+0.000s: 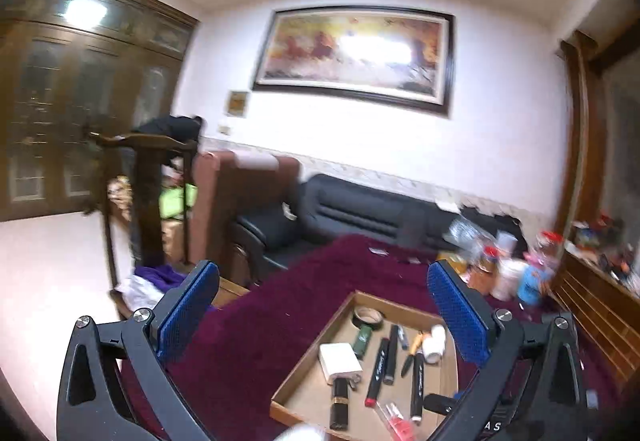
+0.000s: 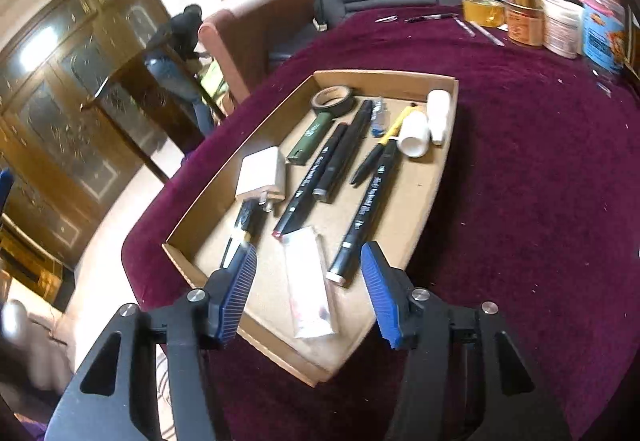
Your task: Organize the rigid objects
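Clear packet (image 2: 310, 283) lies in the cardboard tray (image 2: 444, 79), long axis running away from the right gripper (image 2: 308, 283), whose parted, empty fingers straddle it from above. The left gripper (image 1: 320, 321), spread wide and empty, hangs farther off.

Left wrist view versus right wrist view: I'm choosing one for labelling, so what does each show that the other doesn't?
Only the left wrist view shows the whole framed painting and the ceiling. Only the right wrist view shows the yellow tape roll sharply, and the clear packet whole between the right tool's open fingers. Both show the cardboard tray, its white charger, the markers and the maroon cloth.
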`<state>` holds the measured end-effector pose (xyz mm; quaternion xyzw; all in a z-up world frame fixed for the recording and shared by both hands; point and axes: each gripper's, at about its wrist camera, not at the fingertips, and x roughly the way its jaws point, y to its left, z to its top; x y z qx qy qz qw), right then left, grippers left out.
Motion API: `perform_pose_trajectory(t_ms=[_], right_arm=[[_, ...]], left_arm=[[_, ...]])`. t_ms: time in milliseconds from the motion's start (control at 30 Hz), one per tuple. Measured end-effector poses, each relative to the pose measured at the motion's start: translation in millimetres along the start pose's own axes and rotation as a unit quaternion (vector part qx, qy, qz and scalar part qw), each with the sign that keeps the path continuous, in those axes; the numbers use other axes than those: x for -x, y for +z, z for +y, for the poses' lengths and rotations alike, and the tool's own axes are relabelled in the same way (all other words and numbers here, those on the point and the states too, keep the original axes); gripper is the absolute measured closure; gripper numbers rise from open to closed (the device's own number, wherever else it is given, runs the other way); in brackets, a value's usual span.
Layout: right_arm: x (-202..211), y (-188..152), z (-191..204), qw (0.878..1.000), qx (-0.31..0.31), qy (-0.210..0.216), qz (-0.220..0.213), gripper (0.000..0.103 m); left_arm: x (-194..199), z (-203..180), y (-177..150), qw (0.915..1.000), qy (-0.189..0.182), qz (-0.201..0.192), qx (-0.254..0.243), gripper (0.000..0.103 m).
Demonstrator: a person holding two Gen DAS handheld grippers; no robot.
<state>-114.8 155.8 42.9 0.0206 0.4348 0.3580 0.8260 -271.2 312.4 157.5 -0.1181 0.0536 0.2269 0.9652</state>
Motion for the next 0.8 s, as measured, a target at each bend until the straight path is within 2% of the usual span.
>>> perform_pose_trajectory(t_ms=[67, 133, 200, 300, 400, 500, 800], right_arm=[[5.2, -3.9, -7.4, 1.0, -0.013, -0.001, -0.005, 0.049], [12.2, -11.2, -13.1, 1.0, -0.02, -0.006, -0.013, 0.049], [22.4, -20.8, -18.4, 0.999, -0.023, -0.02, -0.024, 0.049], [35.7, -35.0, -24.0, 0.998, -0.021, -0.047, -0.038, 0.049], [45.8, -48.8, -23.7, 0.995, -0.005, -0.079, -0.053, 0.049], [49.1, -55.2, -23.3, 0.992, 0.007, -0.104, -0.066, 0.049], [49.2, -56.5, -25.8, 0.993, 0.017, -0.099, -0.068, 0.049]], left_arm=[[-11.3, -6.4, -1.2, 0.9988, -0.017, 0.044, -0.012, 0.001], [-34.4, -15.1, -11.0, 0.9909, -0.049, 0.121, -0.031, 0.001], [-55.5, -23.1, -27.2, 0.982, -0.031, 0.18, -0.05, 0.001], [-67.6, -31.3, -47.4, 0.9766, 0.003, 0.204, -0.068, 0.001], [-73.2, -39.0, -59.0, 0.9721, 0.021, 0.22, -0.079, 0.001], [-75.1, -50.2, -67.5, 0.9681, 0.024, 0.234, -0.087, 0.001], [-57.9, -67.9, -71.1, 0.964, 0.041, 0.238, -0.111, 0.001]])
